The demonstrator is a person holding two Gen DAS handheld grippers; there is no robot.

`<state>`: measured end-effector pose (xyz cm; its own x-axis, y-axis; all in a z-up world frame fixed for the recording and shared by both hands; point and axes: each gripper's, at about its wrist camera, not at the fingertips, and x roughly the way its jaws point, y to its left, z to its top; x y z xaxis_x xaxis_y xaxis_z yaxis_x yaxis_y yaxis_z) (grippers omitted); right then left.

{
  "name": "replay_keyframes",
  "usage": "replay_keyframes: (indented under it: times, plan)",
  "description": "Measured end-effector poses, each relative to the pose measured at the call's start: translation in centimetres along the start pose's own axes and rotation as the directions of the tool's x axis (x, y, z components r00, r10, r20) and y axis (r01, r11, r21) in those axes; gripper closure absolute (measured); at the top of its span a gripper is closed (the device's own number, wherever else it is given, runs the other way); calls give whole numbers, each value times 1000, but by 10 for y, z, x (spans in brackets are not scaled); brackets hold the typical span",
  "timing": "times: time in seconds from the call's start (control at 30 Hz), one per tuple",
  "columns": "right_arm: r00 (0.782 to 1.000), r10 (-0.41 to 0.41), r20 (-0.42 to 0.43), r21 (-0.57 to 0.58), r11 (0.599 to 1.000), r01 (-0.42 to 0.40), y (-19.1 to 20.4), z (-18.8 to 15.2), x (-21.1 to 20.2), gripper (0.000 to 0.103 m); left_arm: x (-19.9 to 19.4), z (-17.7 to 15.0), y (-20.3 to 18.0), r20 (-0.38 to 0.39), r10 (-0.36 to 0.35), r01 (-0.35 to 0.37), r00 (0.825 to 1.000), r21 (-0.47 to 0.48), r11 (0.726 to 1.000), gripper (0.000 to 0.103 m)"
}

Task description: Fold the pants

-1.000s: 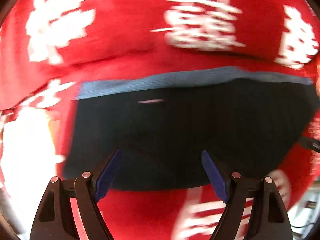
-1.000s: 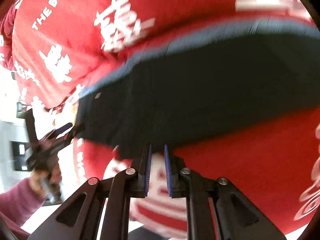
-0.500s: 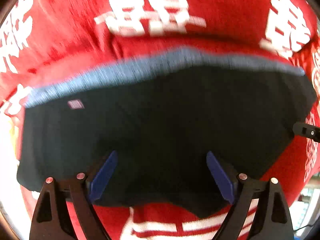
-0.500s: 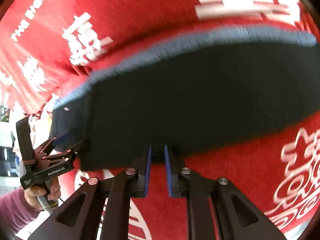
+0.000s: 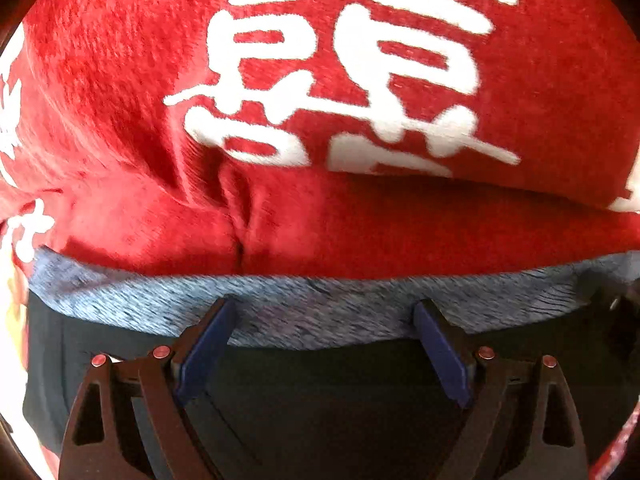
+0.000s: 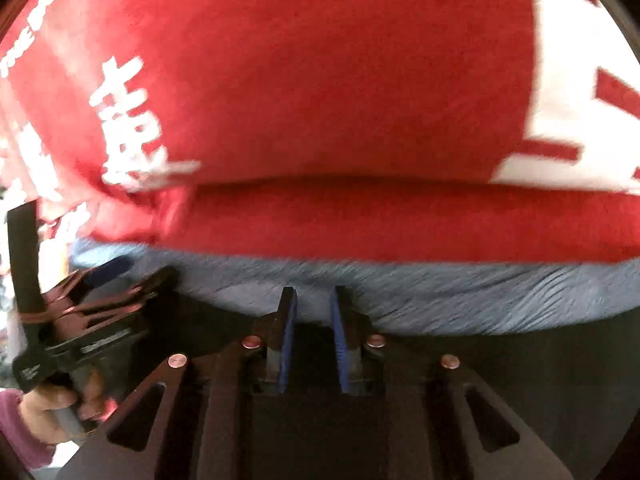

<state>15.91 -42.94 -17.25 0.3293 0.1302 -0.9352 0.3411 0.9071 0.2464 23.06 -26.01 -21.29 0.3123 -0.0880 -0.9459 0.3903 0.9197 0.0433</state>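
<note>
The folded dark pants (image 5: pixel 340 392) with a grey-blue waistband (image 5: pixel 320 308) lie on a red cloth with white characters (image 5: pixel 320 100). My left gripper (image 5: pixel 324 312) is open, its blue fingertips resting over the waistband's edge, with nothing between them. In the right wrist view the pants (image 6: pixel 520 380) and waistband (image 6: pixel 460 296) fill the lower part. My right gripper (image 6: pixel 312 300) has its jaws a small gap apart over the waistband, with no cloth seen between them. The left gripper (image 6: pixel 104 280) shows at the left in that view, held by a hand.
The red cloth (image 6: pixel 320 80) covers the whole surface and bulges in a fold just beyond the waistband. A hand in a pink sleeve (image 6: pixel 24 420) holds the left gripper at the lower left.
Both grippers have moved forward over the pants, from the near hem to the waistband edge. The left stays open and the right stays narrow.
</note>
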Motion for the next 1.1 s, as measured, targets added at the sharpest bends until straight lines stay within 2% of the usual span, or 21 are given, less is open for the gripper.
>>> replay_keyframes:
  times: [0.13,0.23,0.37,0.47,0.53,0.6,0.67,0.73,0.8,0.93,1.1]
  plan:
    - [1000,-23,9,69,997,22,-29,11,-4,86,4,10,16,-19,37,-37,999,-26,999,11]
    - [995,-97,-7,96,991,97,-39,11,-19,81,-11,11,29,-9,75,-75,997,-16,997,11]
    - [999,-50,10,98,994,49,-38,-8,-48,81,-34,-7,44,-12,64,-64,998,-7,998,11]
    - [1000,-23,0,82,996,23,-21,-37,-63,80,-44,-39,33,-33,35,-34,999,35,999,11]
    - [1000,-16,-4,71,997,16,-10,-53,-67,77,-48,-64,21,-45,42,-39,998,84,996,11]
    - [999,-30,-38,49,998,32,2,-76,-62,54,-40,-85,12,-75,65,-56,995,107,993,11]
    - [997,-45,-68,52,997,48,1,-90,-54,52,-44,-94,15,-34,63,-61,997,63,996,11]
    - [998,-62,-26,39,997,63,4,-97,-60,50,-43,-93,19,-50,60,-57,997,53,997,11]
    - [998,-59,-36,36,998,60,7,-101,-64,48,-42,-88,18,-69,68,-64,995,60,996,11]
    - [999,-16,-43,105,994,20,0,-105,-81,48,-57,-88,3,-91,105,-96,990,98,991,11]
    - [999,10,-39,163,987,-3,-3,-117,-102,48,-76,-88,-14,-111,82,-70,990,109,992,11]
